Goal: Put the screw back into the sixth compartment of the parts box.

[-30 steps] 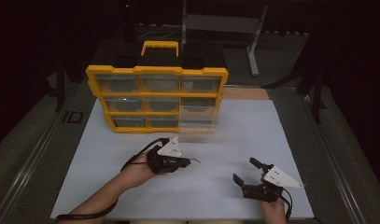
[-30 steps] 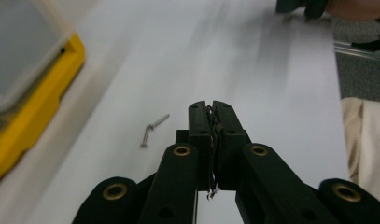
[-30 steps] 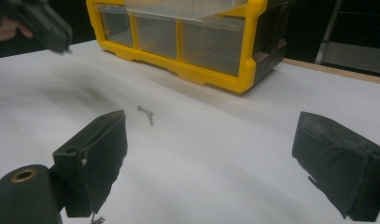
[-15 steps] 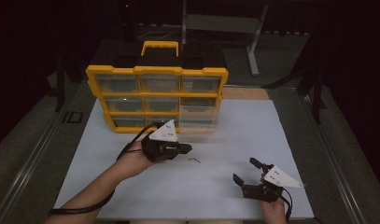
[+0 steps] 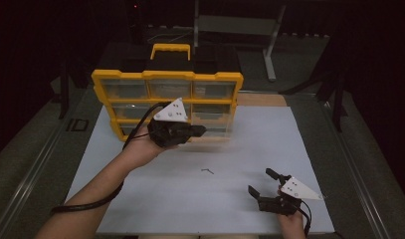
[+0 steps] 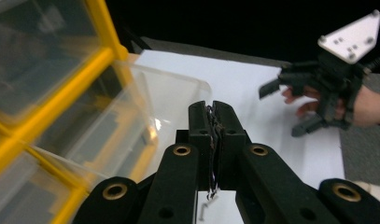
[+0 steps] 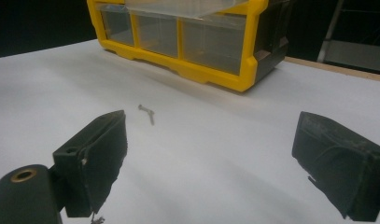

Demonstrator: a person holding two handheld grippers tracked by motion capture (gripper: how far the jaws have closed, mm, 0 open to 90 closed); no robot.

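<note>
Centrally, a white surface fills the frame amid dark surroundings, a yellow organizer upper left. Left gripper fingers are clenched together by it; right gripper fingers are released, lower right.

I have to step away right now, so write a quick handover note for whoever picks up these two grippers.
Left gripper: jaws shut, apparently pinching something thin, raised at the pulled-out clear drawer of the yellow organizer.
Right gripper: jaws open, holding nothing, low over the white mat.
Small screws lie on the mat between the grippers.
Done: drawer open.
Left: probably drop the pinched item in, collect the screws, close the drawer.
</note>
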